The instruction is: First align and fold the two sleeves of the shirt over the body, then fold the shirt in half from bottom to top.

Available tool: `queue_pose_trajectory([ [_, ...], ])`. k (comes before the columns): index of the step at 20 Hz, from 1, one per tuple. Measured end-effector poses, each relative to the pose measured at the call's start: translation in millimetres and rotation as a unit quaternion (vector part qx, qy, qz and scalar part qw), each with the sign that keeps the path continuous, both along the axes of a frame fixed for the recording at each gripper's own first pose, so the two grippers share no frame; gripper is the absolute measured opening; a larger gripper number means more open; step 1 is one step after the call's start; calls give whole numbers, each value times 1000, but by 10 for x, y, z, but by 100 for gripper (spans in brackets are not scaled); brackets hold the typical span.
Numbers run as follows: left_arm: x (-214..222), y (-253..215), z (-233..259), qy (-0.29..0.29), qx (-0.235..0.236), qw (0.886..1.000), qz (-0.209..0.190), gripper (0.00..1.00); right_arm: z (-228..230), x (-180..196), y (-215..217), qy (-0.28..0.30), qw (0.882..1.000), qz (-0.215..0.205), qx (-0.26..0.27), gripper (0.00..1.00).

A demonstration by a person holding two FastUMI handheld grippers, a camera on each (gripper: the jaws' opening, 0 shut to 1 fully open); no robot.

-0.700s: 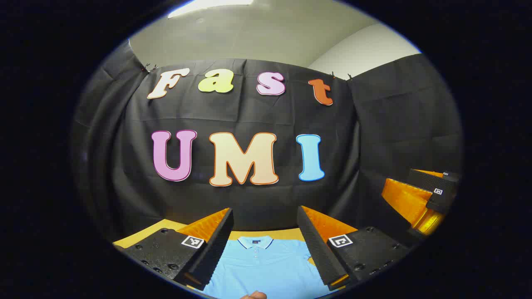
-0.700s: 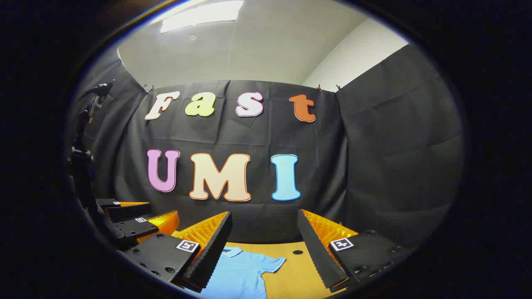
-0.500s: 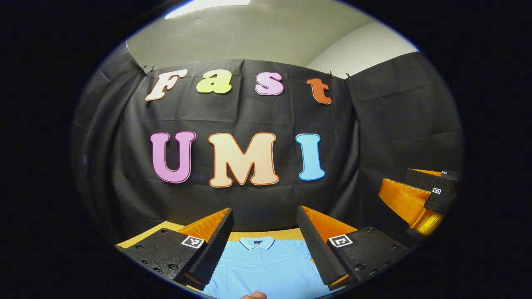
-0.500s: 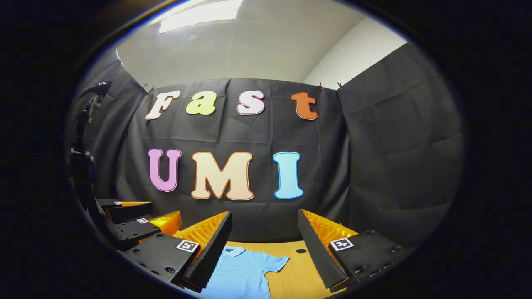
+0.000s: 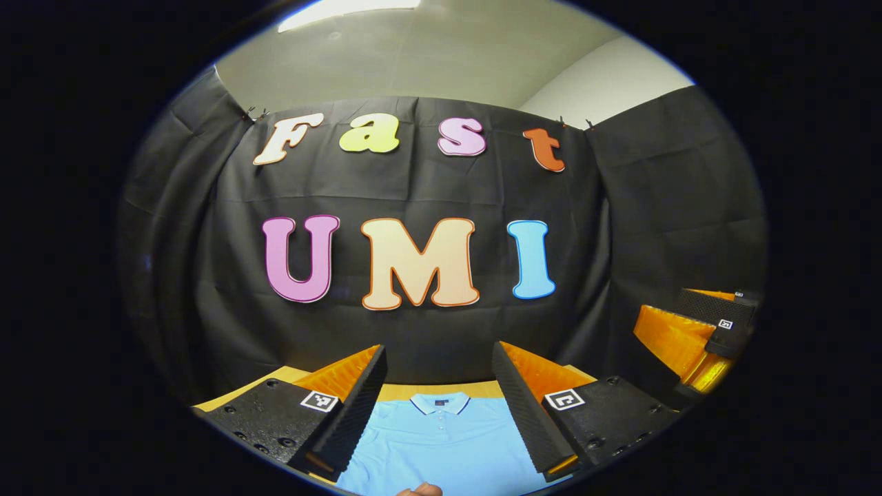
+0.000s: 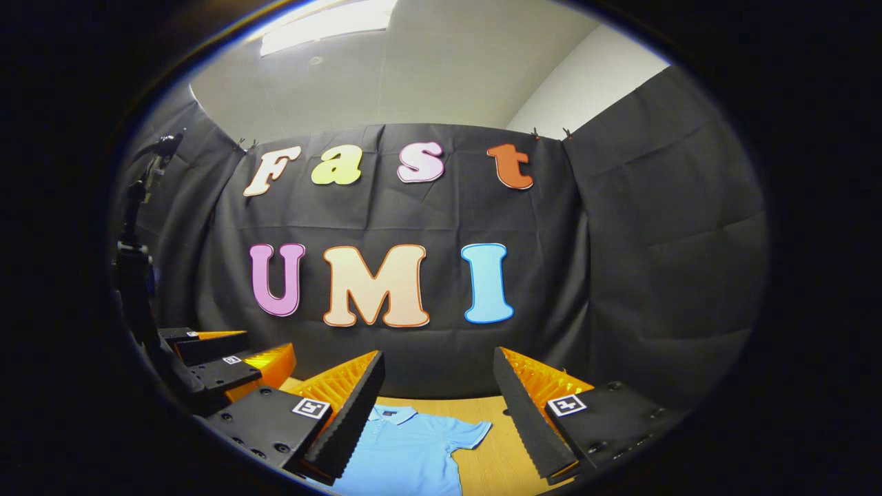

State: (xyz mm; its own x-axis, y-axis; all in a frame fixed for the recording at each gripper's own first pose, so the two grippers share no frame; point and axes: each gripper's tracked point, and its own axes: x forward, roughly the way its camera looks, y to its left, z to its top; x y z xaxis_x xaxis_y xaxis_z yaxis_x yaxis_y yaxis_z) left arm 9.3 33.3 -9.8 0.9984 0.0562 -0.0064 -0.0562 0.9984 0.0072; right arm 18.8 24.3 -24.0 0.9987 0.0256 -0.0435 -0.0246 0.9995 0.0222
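In the left gripper view the shirt point(image 5: 441, 441) lies flat at the bottom centre of the frame, collar toward the cloth wall, on the table point(image 5: 275, 380); compared with half a second ago the collar has drifted a little to the right and the wall with it, so this hand has swung slightly left rather than come down. The left gripper point(image 5: 437, 413) has its fingers spread wide with nothing between them but the sight of the shirt beyond; the other tool sits at the right edge of that frame.

In the right gripper view the shirt point(image 6: 406, 451) sits at the bottom, left of centre, one short sleeve point(image 6: 468, 434) reaching out flat to the right over bare table point(image 6: 493, 461); more of that sleeve shows than a moment ago, which suggests the right hand is lining up on it. The right gripper point(image 6: 437, 417) is likewise spread and holds nothing.

Judging from this, neither sleeve is folded yet; the task is barely begun. No boxes, baskets or trays are visible.
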Motion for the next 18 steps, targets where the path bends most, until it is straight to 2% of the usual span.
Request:
queue_pose_trajectory([
  [7,32,284,-100,11,5,1000,18,93,-433,294,51,37,999,-6,0,98],
  [12,216,506,-153,10,10,1000,28,93,-870,701,-39,66,997,-25,-40,100],
  [18,420,667,-253,15,8,999,28,93,-1436,1154,-169,104,993,-41,-49,100],
])
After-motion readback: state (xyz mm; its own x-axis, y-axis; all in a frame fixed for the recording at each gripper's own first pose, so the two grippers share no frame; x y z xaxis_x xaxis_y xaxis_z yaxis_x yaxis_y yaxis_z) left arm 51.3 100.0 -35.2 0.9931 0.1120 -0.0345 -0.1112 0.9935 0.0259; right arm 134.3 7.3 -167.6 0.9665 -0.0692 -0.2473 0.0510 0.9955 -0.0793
